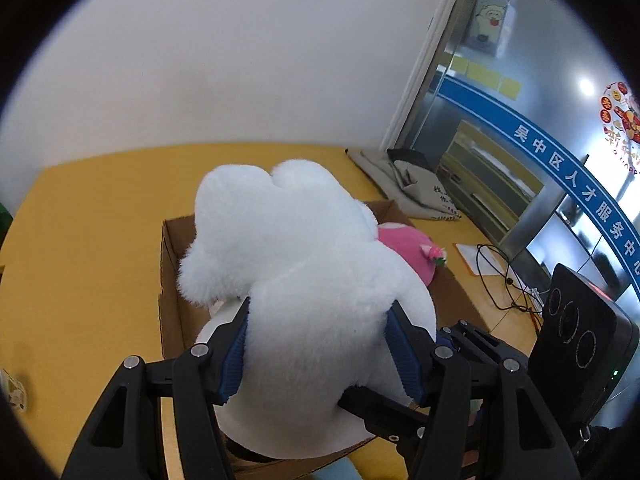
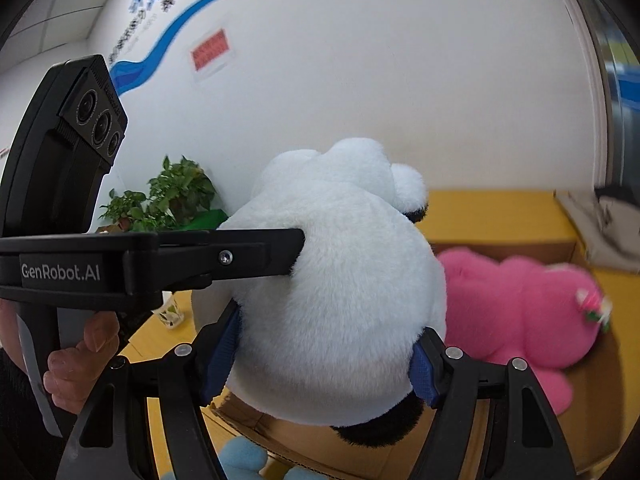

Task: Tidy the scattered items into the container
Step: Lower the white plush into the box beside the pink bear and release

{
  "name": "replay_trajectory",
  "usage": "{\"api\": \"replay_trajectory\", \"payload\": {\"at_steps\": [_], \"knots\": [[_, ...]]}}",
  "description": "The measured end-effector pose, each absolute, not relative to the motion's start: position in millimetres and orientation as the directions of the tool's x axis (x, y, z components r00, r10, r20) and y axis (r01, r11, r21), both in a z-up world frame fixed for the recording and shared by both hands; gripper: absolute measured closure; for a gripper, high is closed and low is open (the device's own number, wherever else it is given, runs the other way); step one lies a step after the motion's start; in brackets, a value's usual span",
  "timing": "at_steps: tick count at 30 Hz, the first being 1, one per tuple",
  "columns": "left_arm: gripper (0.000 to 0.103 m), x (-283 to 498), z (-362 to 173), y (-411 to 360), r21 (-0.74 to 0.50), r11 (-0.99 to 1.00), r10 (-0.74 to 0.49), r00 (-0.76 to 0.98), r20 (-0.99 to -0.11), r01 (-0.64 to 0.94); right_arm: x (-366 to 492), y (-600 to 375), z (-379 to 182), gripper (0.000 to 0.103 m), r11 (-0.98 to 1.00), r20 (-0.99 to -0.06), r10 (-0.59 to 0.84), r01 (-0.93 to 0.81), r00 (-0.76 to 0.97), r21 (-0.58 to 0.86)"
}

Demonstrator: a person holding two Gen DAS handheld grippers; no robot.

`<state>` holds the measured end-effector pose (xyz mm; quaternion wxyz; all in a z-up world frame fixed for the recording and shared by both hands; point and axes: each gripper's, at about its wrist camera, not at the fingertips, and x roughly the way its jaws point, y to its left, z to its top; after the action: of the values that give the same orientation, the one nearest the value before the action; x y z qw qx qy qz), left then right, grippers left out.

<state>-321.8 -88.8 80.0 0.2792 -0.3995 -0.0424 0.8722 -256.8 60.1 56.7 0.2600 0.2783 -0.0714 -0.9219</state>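
A big white plush toy [image 1: 304, 264] with black patches is held by both grippers above an open cardboard box [image 1: 172, 280]. My left gripper [image 1: 320, 344] is shut on the toy's body, its blue pads [image 1: 234, 354] pressed into the fur. My right gripper [image 2: 324, 356] is shut on the same white plush toy [image 2: 340, 280] from another side; the left gripper's finger [image 2: 240, 258] pokes into the fur there. A pink plush toy [image 2: 516, 312] lies inside the cardboard box [image 2: 592, 392]; it also shows in the left wrist view [image 1: 404, 244].
The box stands on a yellow table [image 1: 92, 220] against a white wall. Grey cloth bag [image 1: 416, 188], papers and black cables [image 1: 500, 276] lie at the right. Potted plants [image 2: 168, 200] stand at the left. A light blue plush [image 2: 244, 460] lies in front of the box.
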Motion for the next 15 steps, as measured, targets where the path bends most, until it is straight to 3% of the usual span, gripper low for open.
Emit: {"api": "replay_trajectory", "payload": {"at_steps": [6,8,15], "knots": [[0.042,-342,5,-98,-0.363,-0.856,0.501,-0.418,-0.758,-0.369,-284,53,-11,0.026,-0.858,-0.599,-0.513,0.356,-0.614,0.370],[0.042,-342,-9,-104,-0.386,-0.853,0.512,-0.422,-0.748,-0.350,-289,51,-33,0.025,-0.850,-0.640,-0.526,0.324,-0.561,0.415],[0.037,-352,-15,-116,-0.411,-0.869,0.494,-0.431,-0.755,-0.277,-296,46,-42,0.021,-0.858,-0.650,-0.512,0.306,-0.562,0.412]]}}
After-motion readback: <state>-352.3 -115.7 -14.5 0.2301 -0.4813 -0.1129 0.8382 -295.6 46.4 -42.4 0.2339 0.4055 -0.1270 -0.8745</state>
